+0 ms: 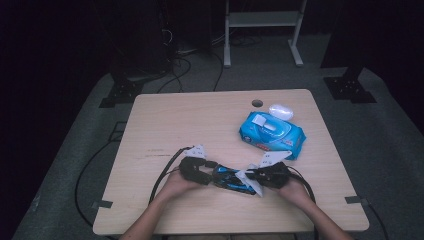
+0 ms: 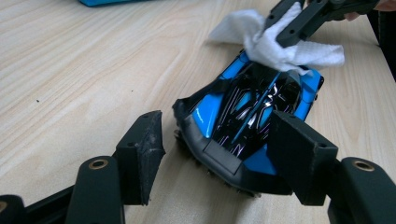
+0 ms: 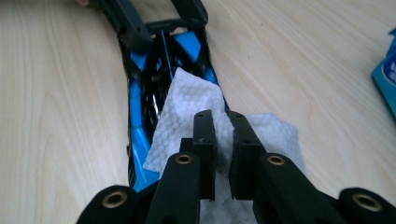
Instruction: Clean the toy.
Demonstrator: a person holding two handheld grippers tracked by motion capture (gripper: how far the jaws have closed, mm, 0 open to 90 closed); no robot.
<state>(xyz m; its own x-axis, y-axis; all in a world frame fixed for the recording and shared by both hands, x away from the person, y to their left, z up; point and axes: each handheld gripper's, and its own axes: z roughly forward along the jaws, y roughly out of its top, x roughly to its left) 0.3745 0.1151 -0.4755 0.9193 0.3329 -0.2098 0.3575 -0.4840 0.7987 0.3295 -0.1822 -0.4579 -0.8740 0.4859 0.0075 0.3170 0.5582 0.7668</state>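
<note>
— Black jaws of our left gripper (image 2: 212, 154) rise closest to the lens, standing about half open, one on each side of the blue-and-black toy car (image 2: 254, 116). Is that a grip?

— We see the right-hand jaw against the car's flank; the left-hand jaw stands apart from it, so we cannot tell if it truly clamps. The car rests on the wooden table (image 2: 84, 70), its near end between those jaws.

— And our right gripper (image 3: 223, 122)?

— Nearly closed, pinching a white wipe (image 3: 187, 107) between its pads. The wipe drapes over the car's far end, just beyond the right gripper's tips.

— From above?

— Both grippers face each other with the car between them – left gripper (image 1: 207, 172), right gripper (image 1: 254, 176). Beyond the right gripper lies a blue wipes pack (image 1: 272, 135), with a small white object (image 1: 280, 111) just behind it.
</note>
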